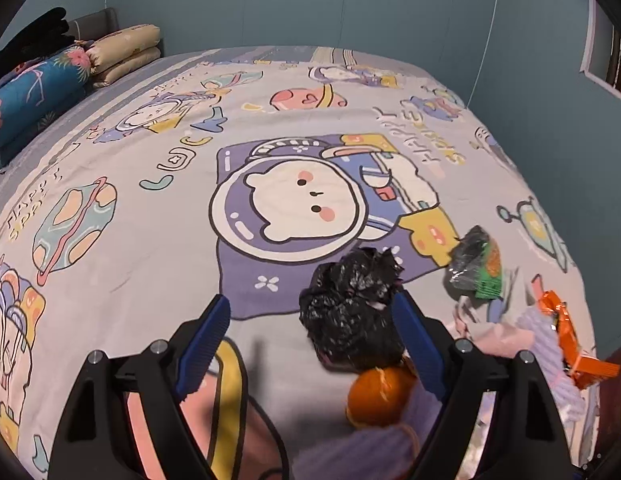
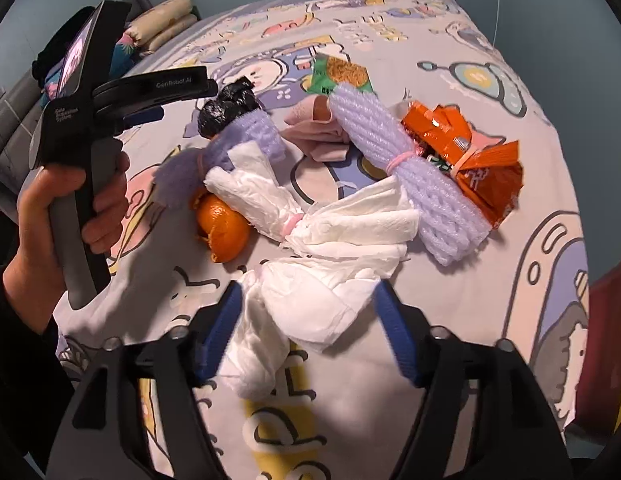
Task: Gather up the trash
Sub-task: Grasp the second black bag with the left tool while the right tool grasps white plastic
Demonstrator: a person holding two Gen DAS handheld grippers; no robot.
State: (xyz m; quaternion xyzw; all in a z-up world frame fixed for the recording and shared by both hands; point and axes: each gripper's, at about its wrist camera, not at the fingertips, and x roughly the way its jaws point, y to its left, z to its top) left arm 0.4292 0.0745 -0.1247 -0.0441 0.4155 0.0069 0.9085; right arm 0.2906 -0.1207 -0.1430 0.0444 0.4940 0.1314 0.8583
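Trash lies piled on a cartoon-print bedsheet (image 1: 150, 240). My left gripper (image 1: 310, 304) is open, with a crumpled black plastic bag (image 1: 350, 308) between its fingers, close to the right pad. An orange peel (image 1: 378, 396) lies just below the bag. In the right wrist view my right gripper (image 2: 308, 288) is open around a bundle of white tissue (image 2: 310, 300), and its pads are not squeezing it. A hand holds the left gripper (image 2: 186, 100) beside the black bag (image 2: 226, 108). Purple foam netting (image 2: 410, 168), an orange wrapper (image 2: 482, 172) and a green wrapper (image 2: 342, 76) lie behind.
Folded bedding (image 1: 122, 52) and a blue floral bolster (image 1: 34, 96) sit at the head of the bed, far left. A blue wall runs behind and to the right. The bed's edge drops away on the right, beside something red (image 2: 606, 320). A pink cloth (image 2: 318, 132) lies among the trash.
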